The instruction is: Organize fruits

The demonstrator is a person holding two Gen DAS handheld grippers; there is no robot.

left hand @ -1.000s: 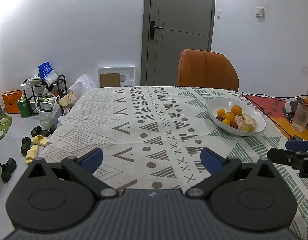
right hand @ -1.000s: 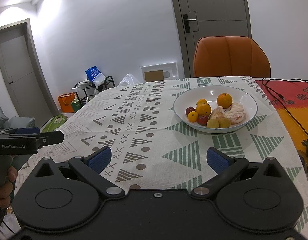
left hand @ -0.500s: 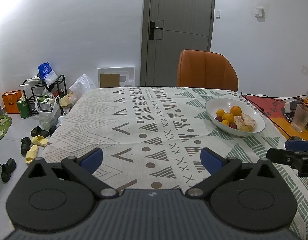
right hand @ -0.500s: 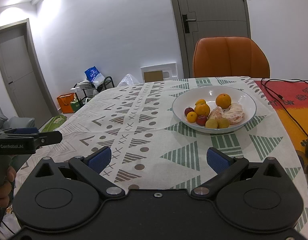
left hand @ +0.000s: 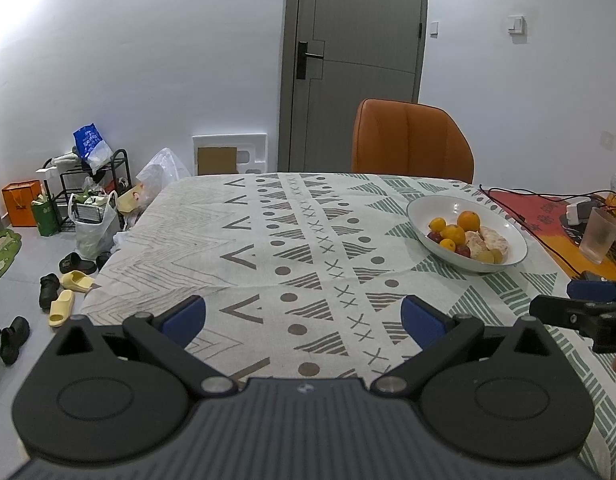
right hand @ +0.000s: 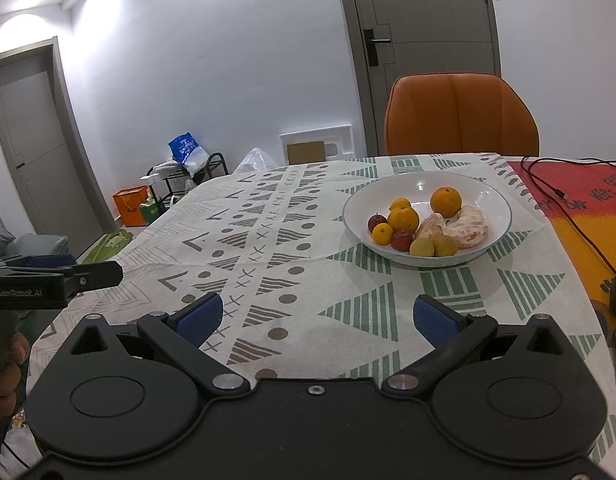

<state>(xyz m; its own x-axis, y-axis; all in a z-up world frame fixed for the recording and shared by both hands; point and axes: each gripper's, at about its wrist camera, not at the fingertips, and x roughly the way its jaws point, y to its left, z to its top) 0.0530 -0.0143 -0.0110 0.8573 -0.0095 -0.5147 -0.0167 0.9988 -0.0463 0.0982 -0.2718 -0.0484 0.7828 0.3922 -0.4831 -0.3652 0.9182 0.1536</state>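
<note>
**Q:** Two grippers up, both empty? Where's the fruit sitting?

**A:** Yep. The left gripper [left hand: 304, 316] has its blue pads spread wide with nothing between them, just patterned cloth on the counter [left hand: 268, 240] underneath. Same deal with the right gripper [right hand: 315, 316]: jaws wide apart, holding nothing. All the fruit is in a white bowl [right hand: 491, 196] toward the far right part of the counter, in front of an orange chair [right hand: 459, 116].

**Q:** What's actually in there?

**A:** From the right wrist view: a big orange [right hand: 445, 201] at the back, a few smaller oranges [right hand: 403, 218] on the left, two small red fruits [right hand: 402, 239], two greenish-yellow ones [right hand: 421, 247] at the front rim, and peeled citrus pieces [right hand: 467, 226] on the right side. Everything is touching or piled together. Both grippers are well short of the bowl.
</note>
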